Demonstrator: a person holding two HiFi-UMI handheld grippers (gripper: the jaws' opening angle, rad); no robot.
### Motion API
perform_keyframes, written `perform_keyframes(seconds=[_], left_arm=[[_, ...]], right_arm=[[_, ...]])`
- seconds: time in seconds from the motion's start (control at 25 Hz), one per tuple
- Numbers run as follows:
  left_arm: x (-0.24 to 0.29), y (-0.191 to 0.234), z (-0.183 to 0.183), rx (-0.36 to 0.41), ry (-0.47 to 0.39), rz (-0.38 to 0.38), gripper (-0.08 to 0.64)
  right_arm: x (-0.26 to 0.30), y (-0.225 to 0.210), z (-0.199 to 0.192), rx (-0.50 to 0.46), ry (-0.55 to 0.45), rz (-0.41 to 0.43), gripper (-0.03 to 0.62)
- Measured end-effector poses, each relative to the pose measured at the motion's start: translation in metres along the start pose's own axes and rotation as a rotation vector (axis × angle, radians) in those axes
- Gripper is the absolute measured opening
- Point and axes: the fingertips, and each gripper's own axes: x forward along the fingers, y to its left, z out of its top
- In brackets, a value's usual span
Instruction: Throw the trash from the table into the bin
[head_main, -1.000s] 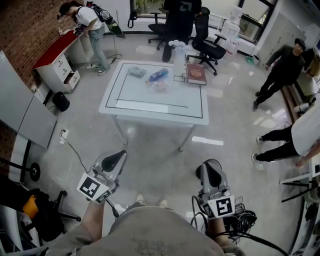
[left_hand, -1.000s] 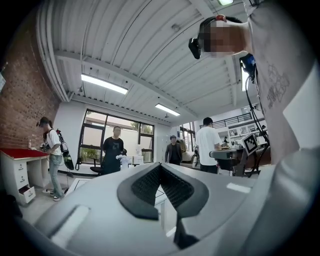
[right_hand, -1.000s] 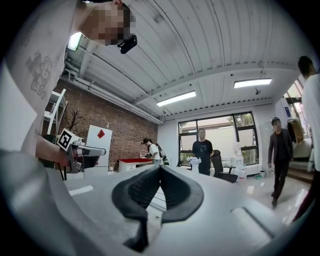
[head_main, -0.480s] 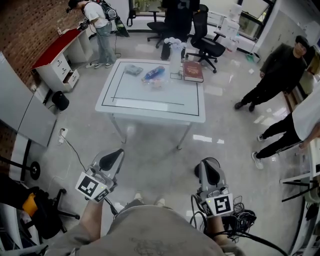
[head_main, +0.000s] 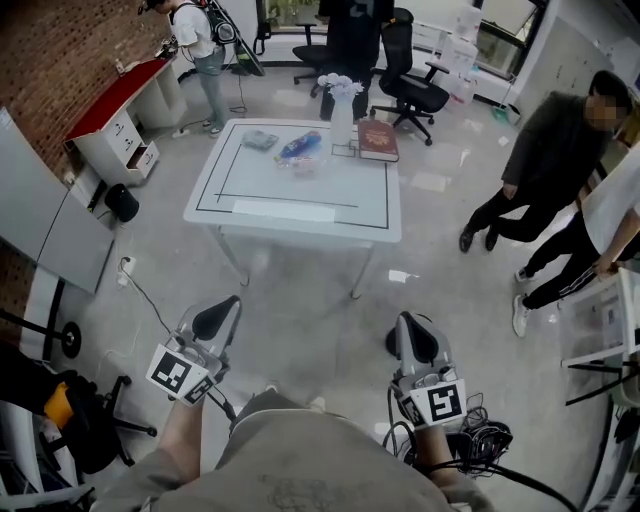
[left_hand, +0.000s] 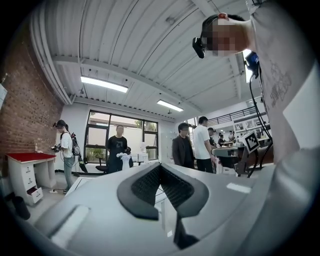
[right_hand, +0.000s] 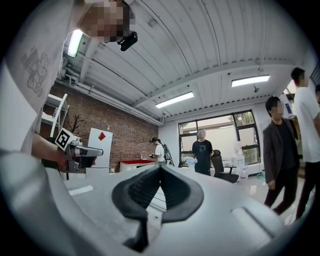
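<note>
The white table (head_main: 232, 190) stands ahead of me across bare floor. On its far side lie a crumpled greenish packet (head_main: 260, 140) and a blue-and-clear plastic bottle (head_main: 300, 150). My left gripper (head_main: 215, 318) and right gripper (head_main: 415, 335) hang low in the head view, well short of the table, both pointing level at it. In the left gripper view the left gripper (left_hand: 160, 165) has its pads together with nothing between them. The right gripper (right_hand: 160, 167) looks the same in its own view, shut and empty. I cannot make out a bin for certain.
A dark red book (head_main: 378, 140) and a vase of white flowers (head_main: 340, 100) share the table's far edge. A person in dark clothes (head_main: 545, 150) walks at the right, another stands at the right edge (head_main: 612, 235). Office chairs (head_main: 412, 75) stand behind; a black round object (head_main: 121, 203) sits by the left wall.
The person in dark clothes has walked from the far right closer to the table. Both grippers have drifted slightly with my body; the table has slid a little left in the head view.
</note>
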Motion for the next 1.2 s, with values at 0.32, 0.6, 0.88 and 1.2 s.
perform_keyframes(seconds=[0.32, 0.6, 0.88, 1.2], left_arm=[[0.01, -0.015, -0.002, 0.015, 0.014, -0.002, 0.0], [0.02, -0.006, -0.007, 0.03, 0.01, 0.002, 0.0], [0.043, 0.021, -0.021, 0.031, 0.001, -0.023, 0.0], [0.074, 0.076, -0.019, 0.078, -0.006, -0.057, 0.0]], right_arm=[[-0.01, -0.017, -0.004, -0.006, -0.016, 0.008, 0.002], [0.005, -0.021, -0.013, -0.01, -0.03, 0.03, 0.002], [0.036, -0.026, -0.028, -0.041, -0.01, 0.023, 0.002], [0.094, -0.026, -0.032, -0.03, 0.014, -0.012, 0.002]])
